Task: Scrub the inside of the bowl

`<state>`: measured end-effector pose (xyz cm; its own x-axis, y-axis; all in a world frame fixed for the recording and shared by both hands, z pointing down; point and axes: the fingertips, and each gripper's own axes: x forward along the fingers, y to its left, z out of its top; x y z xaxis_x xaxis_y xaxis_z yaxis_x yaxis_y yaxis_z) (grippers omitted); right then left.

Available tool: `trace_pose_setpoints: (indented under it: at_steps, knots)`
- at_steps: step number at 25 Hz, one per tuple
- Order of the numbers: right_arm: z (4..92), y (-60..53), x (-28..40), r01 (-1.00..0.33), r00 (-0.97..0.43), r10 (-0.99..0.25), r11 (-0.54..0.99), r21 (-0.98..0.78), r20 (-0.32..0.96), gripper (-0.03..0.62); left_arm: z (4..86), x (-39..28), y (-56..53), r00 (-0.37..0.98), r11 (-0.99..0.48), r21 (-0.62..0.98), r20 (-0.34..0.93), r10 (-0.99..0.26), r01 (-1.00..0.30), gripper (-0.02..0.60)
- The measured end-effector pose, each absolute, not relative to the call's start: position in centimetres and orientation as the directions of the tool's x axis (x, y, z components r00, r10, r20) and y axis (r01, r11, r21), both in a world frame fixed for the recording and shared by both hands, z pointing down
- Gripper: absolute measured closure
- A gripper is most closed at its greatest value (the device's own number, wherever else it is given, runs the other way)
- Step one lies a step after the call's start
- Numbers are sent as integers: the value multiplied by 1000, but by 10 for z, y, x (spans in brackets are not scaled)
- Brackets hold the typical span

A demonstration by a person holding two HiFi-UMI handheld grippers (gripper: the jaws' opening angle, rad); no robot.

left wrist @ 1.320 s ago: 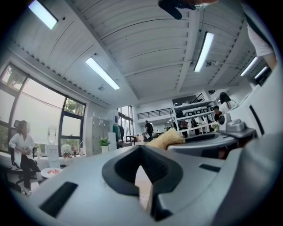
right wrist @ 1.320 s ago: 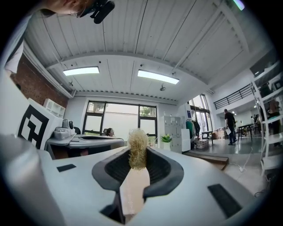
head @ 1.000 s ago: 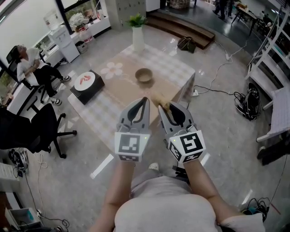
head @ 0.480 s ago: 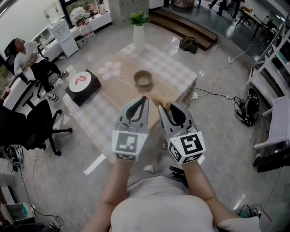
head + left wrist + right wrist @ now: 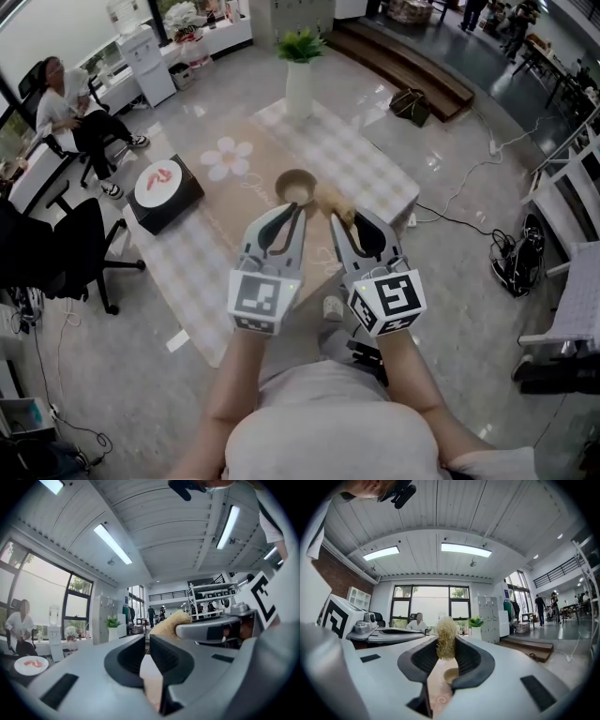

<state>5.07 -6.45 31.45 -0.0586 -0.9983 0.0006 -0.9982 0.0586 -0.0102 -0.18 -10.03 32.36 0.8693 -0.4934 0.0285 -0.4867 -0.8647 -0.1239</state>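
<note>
On the desk (image 5: 367, 167), near its middle, the bowl (image 5: 296, 187) stood upright on a tan strip between checked cloth. Small and round, with a brownish rim and a paler inside. It lay at 12 o'clock from both grippers, apart from them, untouched.

Right gripper (image 5: 344, 217): jaws clamped on a scrubber (image 5: 334, 202), a pale straw-coloured tuft of coarse fibres standing up past the tips. The right gripper view gave the same: right gripper (image 5: 446, 652) with the scrubber (image 5: 446, 638) pinched between the pads, and the bowl (image 5: 451, 675) seen low in the gap below it.

Left gripper (image 5: 300, 208): jaws closed, nothing between them. Its own view showed the left gripper (image 5: 146, 641) drawn together, with the scrubber (image 5: 168, 621) at 1 o'clock beside it.

Both grippers were held side by side, near each other, above the desk's near edge.

Around the bowl: a white vase with a green plant (image 5: 300, 77) at 12 o'clock; a black box with a white round top (image 5: 164, 187) at 9 o'clock. A seated person (image 5: 67, 111) at 10 o'clock, well off the desk.
</note>
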Motion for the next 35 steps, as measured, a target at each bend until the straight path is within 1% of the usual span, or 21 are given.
trace_pose_setpoints:
  at_steps: [6,7,8,12,18,22,32,35]
  knots:
    - [319,-110,90,-992,-124,-992,124,-17,23,502,340,29,-140,841,-844,-104,80,-535,-527,564]
    - [321,-118,95,-990,-138,-990,138,-20,29,502,344,34,-146,838,-842,-98,91,-538,-530,530]
    - [323,-125,100,-988,-153,-988,152,-21,35,502,348,38,-151,836,-842,-93,103,-539,-532,474]
    - [330,-152,118,-977,-213,-976,212,-24,54,502,362,53,-169,822,-834,-85,139,-552,-546,404]
    - [344,-181,131,-950,-313,-946,311,-37,85,502,386,68,-187,798,-817,-35,190,-572,-576,276]
    - [355,-193,137,-930,-367,-924,364,-51,106,502,403,74,-194,775,-800,-33,226,-590,-599,213]
    - [384,-212,133,-903,-430,-887,421,-89,169,502,457,72,-205,726,-783,-17,363,-584,-622,152]
    - [394,-218,129,-897,-441,-877,431,-94,188,502,471,68,-211,711,-779,-22,393,-583,-626,149]
